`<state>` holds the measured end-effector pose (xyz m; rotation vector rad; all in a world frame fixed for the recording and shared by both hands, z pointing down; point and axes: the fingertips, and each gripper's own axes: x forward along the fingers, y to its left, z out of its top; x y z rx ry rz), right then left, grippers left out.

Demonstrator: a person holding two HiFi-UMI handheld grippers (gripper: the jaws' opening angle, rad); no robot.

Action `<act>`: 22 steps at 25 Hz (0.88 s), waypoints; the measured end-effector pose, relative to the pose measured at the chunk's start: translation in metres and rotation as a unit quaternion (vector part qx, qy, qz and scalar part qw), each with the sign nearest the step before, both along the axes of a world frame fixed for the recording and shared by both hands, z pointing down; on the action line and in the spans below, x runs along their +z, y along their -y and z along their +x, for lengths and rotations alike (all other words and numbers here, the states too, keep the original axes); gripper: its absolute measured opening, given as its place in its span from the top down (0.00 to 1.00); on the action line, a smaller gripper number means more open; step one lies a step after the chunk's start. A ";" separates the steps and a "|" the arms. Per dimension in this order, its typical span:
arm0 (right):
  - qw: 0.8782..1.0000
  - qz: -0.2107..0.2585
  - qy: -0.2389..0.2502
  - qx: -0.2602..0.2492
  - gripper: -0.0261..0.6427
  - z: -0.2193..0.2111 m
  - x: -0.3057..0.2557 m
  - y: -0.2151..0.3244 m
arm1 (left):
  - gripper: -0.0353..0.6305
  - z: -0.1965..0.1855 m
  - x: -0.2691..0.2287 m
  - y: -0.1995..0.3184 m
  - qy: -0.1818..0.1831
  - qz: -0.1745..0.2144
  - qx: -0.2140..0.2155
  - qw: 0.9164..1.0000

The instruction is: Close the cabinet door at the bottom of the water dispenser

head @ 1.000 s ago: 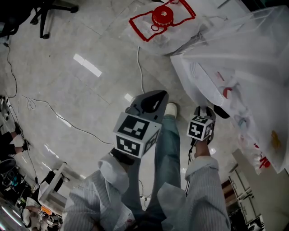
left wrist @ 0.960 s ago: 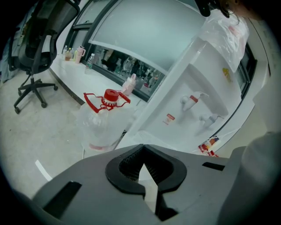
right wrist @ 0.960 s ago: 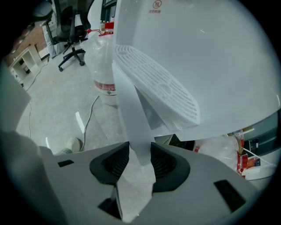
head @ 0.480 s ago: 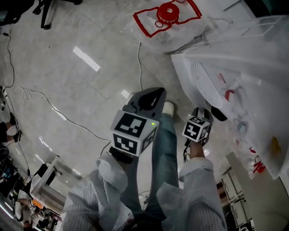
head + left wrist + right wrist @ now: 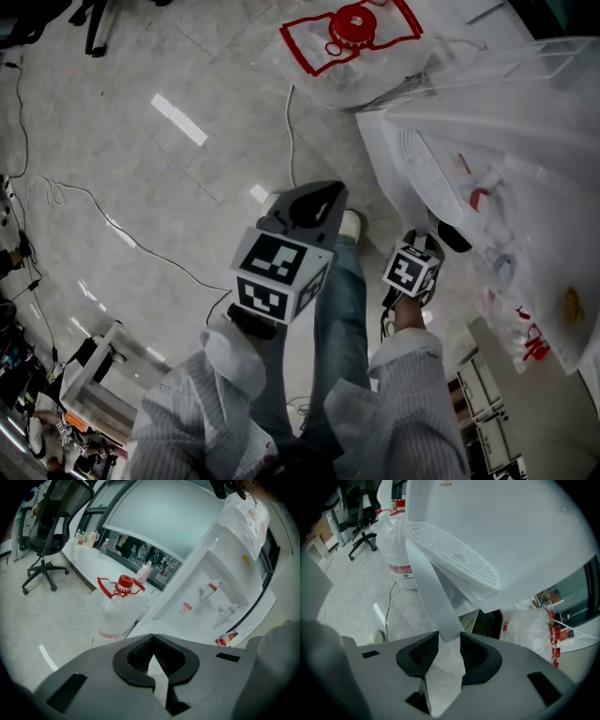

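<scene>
Tiled floor (image 5: 141,169), dispenser (image 5: 206,602) at right. Right gripper (image 5: 449,638) clamps the door (image 5: 431,583) edge; left gripper (image 5: 153,641) pinched shut, empty. Barely any shift since a second ago: closing hardly begun.

The water dispenser (image 5: 206,569) is a white upright box with two taps (image 5: 209,588) in its recessed front, the one toward 10 o'clock red-capped. A clear plastic bag (image 5: 243,513) is draped over its top. Below the taps juts an oval slatted drip tray (image 5: 454,557). At the base, the cabinet door (image 5: 433,590), a thin white panel, stands swung open. Seen edge-on in the right gripper view, it runs from 11 o'clock down to the centre, where its free edge sits between the pads of the right tool (image 5: 449,644), touching both. Just beside it, toward 3 o'clock, the dark cabinet opening (image 5: 490,623) shows.
</scene>
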<state>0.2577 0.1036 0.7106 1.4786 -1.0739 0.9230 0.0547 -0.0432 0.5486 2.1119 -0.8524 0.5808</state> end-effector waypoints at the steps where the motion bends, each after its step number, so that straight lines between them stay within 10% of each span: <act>1: 1.000 0.000 0.003 0.000 0.75 0.001 0.001 -0.002 | 0.93 0.000 0.000 -0.001 0.001 -0.002 0.002 1.000; 22: 0.999 0.020 -0.003 -0.035 0.75 0.028 0.001 0.012 | 0.93 0.003 0.006 -0.003 0.002 0.001 -0.002 1.000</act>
